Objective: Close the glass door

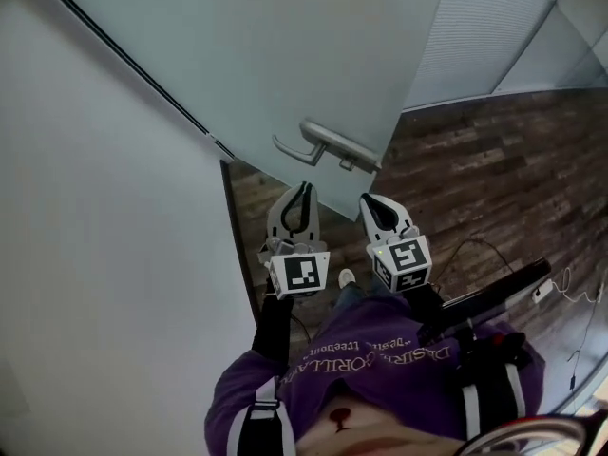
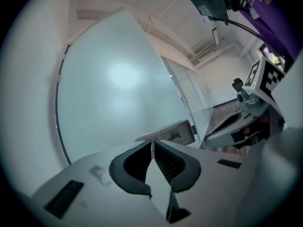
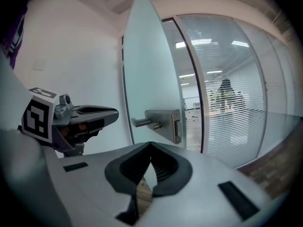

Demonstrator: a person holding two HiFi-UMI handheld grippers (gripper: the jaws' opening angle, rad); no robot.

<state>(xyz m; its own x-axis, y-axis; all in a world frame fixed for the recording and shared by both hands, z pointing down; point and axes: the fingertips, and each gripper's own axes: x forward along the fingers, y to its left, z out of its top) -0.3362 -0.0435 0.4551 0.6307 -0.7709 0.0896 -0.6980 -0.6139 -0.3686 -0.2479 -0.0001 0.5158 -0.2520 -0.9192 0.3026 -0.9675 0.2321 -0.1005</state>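
- Far left: plain white wall (image 1: 104,255). The frosted glass door (image 1: 285,46) meets it along a dark line, so that is its hinge side. The leaf stands swung out of its frame, and wood floor (image 1: 494,150) shows past its free edge.
- Left gripper (image 1: 303,188): jaws pressed together with nothing between them, as the left gripper view (image 2: 152,143) confirms. It points roughly level at the door face, just below the middle of the lever, and does not touch it.
- Lever handle (image 1: 323,142): this is the thing your next move turns on. Its long axis runs level across the door. The fixed end sits at the lock plate (image 3: 166,122) by the free edge, and the hooked free end points back toward the hinge side. From both sets of jaws it lies ahead and slightly up. In the right gripper view the lever (image 3: 142,123) sticks out leftward from the plate, toward the left gripper's tip (image 3: 113,112).
- Right gripper (image 1: 367,200): jaws also closed on nothing, meeting at the tip (image 3: 150,145). It sits under the plate end of the lever, near but clear of it.
- Judgement: your left jaws are nearer the lever's free end and your right jaws are nearer the plate and the door's edge. With both pairs shut, neither can hook the lever as it stands. Closing looks like a flat push on the glass or plate, or opening one pair and taking the lever across its length.
- Far right: glass partition (image 3: 236,89) with blinds, where the frame stands that the door must swing to.
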